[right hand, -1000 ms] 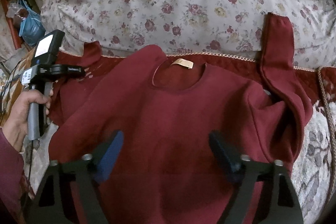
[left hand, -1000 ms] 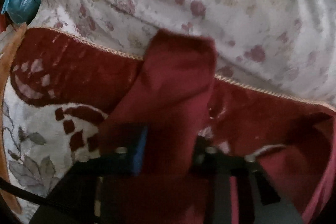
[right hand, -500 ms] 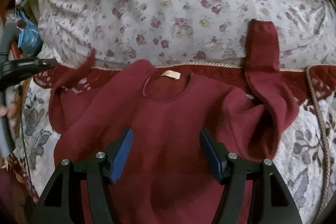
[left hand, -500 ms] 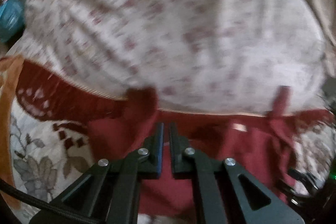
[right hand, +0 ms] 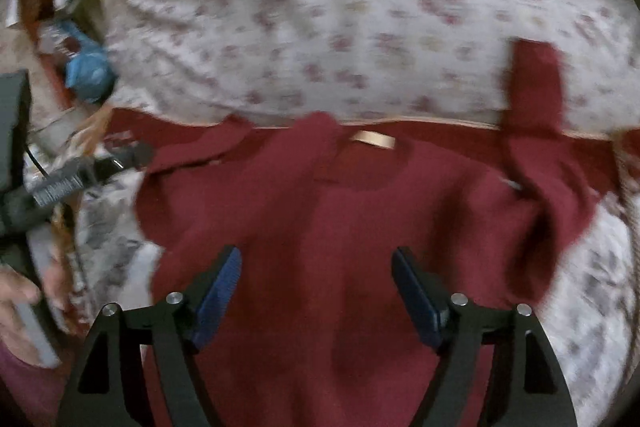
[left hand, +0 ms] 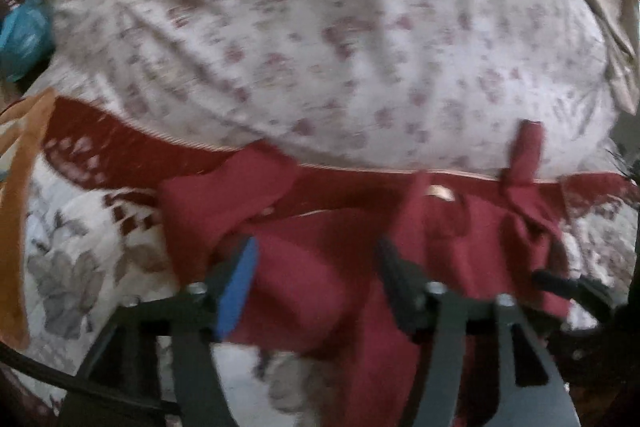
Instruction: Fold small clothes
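A dark red sweater lies flat on the bed, neck label toward the pillow. Its left sleeve lies folded at the shoulder. Its right sleeve runs up onto the pillow. My left gripper is open and empty above the sweater's left side. My right gripper is open and empty above the lower chest. The left gripper also shows at the left edge of the right wrist view, held by a hand. Both views are blurred.
A large floral pillow fills the back. A leaf-patterned quilt with a red border lies under the sweater. A blue bag and clutter sit at the far left.
My left gripper let go of the left sleeve, pulled back and opened. The sleeve now lies folded by the shoulder. My right gripper drew back a little and stayed open.
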